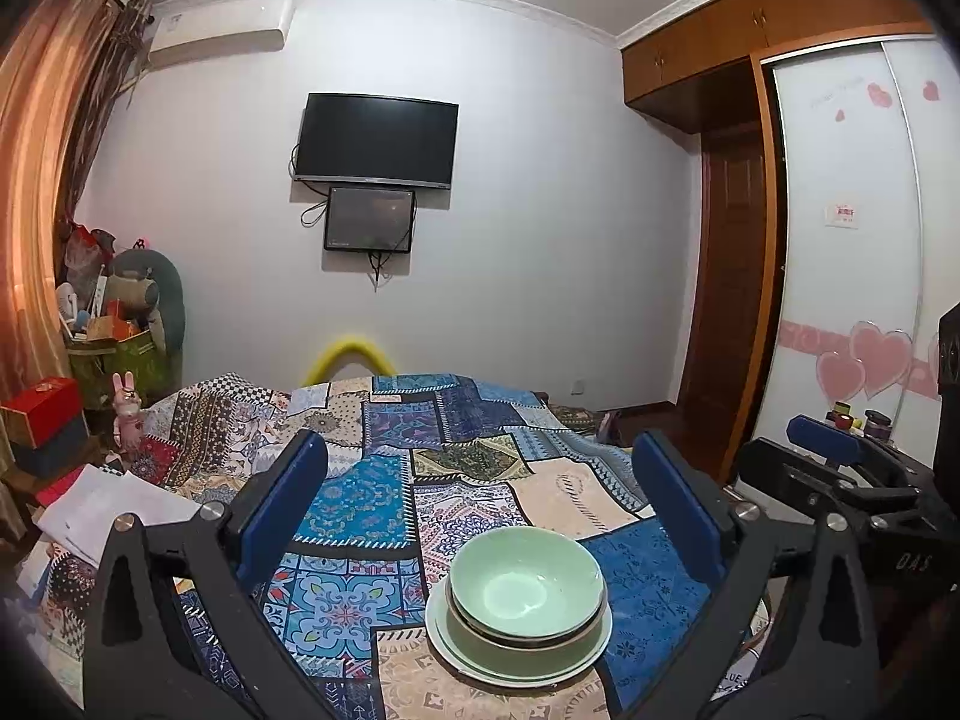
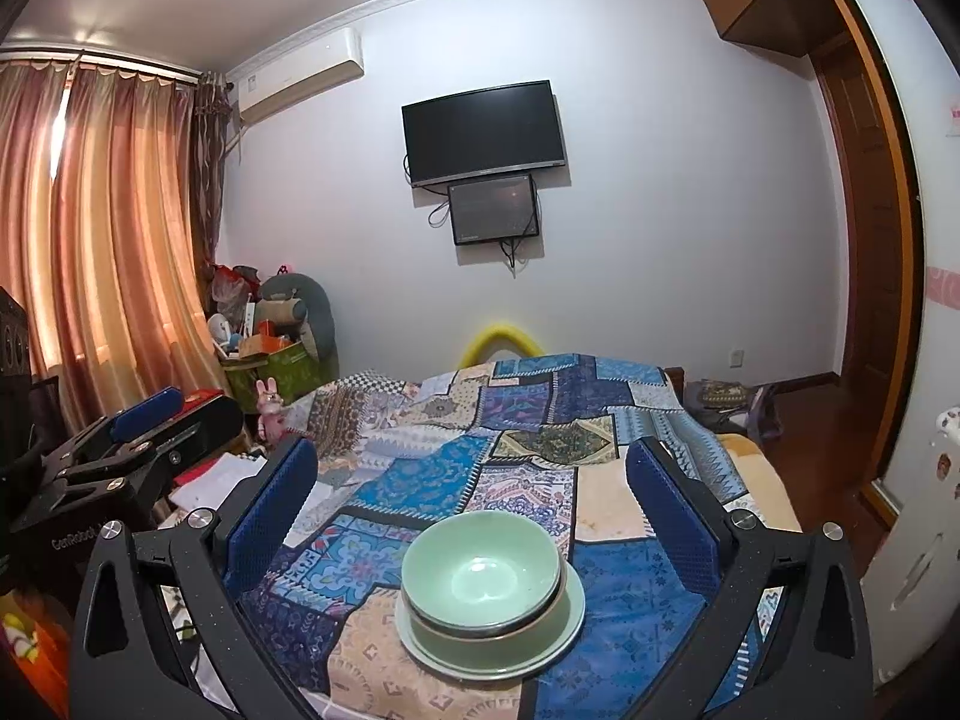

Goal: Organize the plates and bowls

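A stack of pale green dishes stands on the patchwork cloth: green bowls nested on green plates. My left gripper is open above and behind the stack, its blue pads wide apart with nothing between them. My right gripper is open too, its blue pads spread either side of the stack and clear of it. Each gripper shows at the edge of the other's view: the right gripper and the left gripper.
The patchwork-covered table stretches away toward a white wall with a TV. Papers and boxes lie at the left. A pink rabbit figure stands at the cloth's far left edge. A wardrobe stands on the right.
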Motion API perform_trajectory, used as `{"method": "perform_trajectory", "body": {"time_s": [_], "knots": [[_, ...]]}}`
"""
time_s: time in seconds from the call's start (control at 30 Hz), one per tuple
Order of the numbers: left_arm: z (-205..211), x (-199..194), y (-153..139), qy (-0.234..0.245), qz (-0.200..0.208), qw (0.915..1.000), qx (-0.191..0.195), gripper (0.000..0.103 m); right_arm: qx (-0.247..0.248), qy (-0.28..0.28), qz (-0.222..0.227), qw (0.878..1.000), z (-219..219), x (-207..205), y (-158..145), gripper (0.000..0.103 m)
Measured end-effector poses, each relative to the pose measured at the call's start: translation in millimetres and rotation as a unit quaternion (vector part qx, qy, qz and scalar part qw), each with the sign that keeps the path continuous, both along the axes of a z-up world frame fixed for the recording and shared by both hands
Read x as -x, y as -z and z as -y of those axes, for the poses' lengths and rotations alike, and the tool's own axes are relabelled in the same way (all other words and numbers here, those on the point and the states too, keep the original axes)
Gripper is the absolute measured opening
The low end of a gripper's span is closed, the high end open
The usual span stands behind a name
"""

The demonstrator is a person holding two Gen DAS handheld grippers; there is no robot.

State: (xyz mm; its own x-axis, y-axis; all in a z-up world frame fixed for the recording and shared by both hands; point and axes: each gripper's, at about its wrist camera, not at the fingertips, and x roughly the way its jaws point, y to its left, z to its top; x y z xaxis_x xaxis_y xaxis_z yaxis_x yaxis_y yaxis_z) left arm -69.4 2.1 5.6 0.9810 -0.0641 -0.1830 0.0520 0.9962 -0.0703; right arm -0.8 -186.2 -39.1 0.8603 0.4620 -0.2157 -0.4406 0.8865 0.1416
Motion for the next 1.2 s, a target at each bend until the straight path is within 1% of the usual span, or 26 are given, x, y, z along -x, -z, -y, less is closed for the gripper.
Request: {"method": "perform_trajectory", "body": {"time_s": [0.23, 1.2], "knots": [[3.6, 1.5, 1.4, 0.000, 0.001, 1.0000, -0.008, 0.103, -0.003, -0.001, -0.003, 1.000, 1.1, 2.5, 1.5, 0.103], [3.2, -5.9, 5.0, 0.006, -0.013, 0.9999, 0.001, 0.103, 0.000, -0.011, -0.013, 1.000, 0.6, 2.8, 2.5, 0.103]]}}
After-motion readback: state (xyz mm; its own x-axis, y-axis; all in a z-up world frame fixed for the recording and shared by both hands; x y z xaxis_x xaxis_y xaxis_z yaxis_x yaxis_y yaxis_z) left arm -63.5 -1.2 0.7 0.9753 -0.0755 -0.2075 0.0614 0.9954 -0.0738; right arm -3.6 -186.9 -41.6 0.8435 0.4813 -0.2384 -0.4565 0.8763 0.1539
